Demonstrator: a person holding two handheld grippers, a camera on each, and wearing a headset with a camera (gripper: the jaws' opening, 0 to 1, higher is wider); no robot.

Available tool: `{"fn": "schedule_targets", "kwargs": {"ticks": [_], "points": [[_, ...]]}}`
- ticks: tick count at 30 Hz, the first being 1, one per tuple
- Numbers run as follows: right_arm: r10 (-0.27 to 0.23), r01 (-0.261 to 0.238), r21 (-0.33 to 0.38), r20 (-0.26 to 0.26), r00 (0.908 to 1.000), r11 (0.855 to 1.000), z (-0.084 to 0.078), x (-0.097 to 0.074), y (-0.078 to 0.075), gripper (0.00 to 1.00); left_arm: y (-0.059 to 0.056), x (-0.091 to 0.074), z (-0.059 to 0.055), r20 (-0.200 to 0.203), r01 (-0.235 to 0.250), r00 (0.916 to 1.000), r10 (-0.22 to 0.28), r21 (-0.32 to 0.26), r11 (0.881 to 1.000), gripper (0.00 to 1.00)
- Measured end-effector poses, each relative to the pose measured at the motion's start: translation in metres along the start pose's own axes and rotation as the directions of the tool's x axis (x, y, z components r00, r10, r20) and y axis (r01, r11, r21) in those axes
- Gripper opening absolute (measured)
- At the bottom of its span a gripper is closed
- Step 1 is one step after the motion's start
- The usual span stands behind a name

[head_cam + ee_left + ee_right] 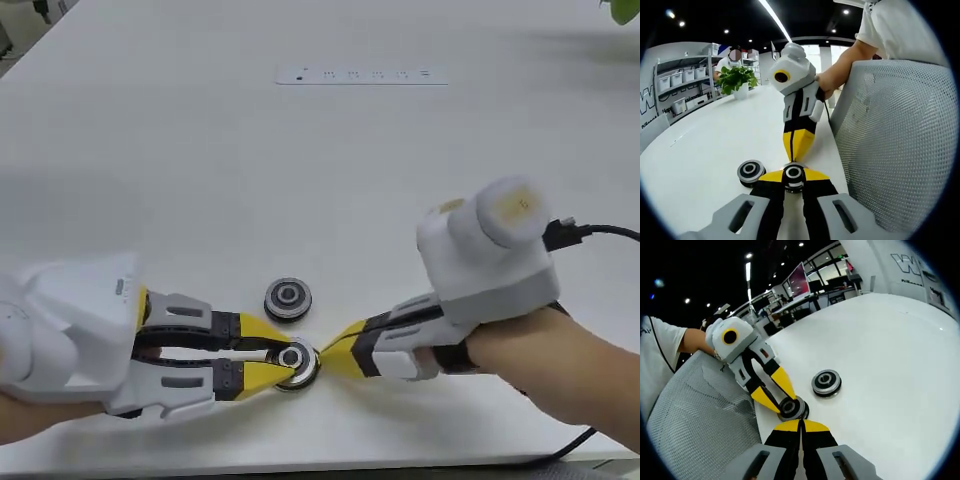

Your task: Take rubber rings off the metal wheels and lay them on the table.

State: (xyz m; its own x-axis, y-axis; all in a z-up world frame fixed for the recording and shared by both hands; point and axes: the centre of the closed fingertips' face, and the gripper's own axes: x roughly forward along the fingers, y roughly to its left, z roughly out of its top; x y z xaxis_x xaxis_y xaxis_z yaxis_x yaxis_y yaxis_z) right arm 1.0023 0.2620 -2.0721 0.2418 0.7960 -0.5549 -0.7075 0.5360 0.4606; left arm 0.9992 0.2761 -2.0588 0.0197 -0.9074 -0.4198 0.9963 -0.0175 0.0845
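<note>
Neither ring is on the worktop yet — left tool clamps the near wheel, right tool, closed, touches its rim; far wheel waits untouched.

place: open office-lab | cues: shelves of bins, desks with monitor, ceiling downlights

A white power strip lay flat, well apart from a potted plant. A grey mesh chair stood close by. Shelves holding white bins lined a wall, strip lights ran overhead, and a monitor glowed far off.
</note>
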Motion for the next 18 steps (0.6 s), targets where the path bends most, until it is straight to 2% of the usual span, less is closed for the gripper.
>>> {"fn": "schedule_targets", "kwargs": {"ticks": [4,7,18], "points": [[0.057,-0.062,0.112,0.050,0.9971,0.992,0.0032,-0.0014,0.0039,0.00,-0.0002,0.0000,-0.0003,-0.004,0.001,1.0000,-0.001,-0.007,1.000,0.07],[0.081,-0.092,0.156,0.076,0.9939,0.983,0.0044,-0.0011,0.0046,0.00,-0.0003,0.0001,-0.0004,-0.012,0.003,0.9999,-0.003,-0.008,1.000,0.07],[0.098,-0.110,0.151,0.084,0.9916,0.982,0.0071,-0.0006,0.0105,0.00,-0.0007,-0.0001,-0.0004,-0.025,0.011,0.9996,-0.011,0.007,1.000,0.07]]}}
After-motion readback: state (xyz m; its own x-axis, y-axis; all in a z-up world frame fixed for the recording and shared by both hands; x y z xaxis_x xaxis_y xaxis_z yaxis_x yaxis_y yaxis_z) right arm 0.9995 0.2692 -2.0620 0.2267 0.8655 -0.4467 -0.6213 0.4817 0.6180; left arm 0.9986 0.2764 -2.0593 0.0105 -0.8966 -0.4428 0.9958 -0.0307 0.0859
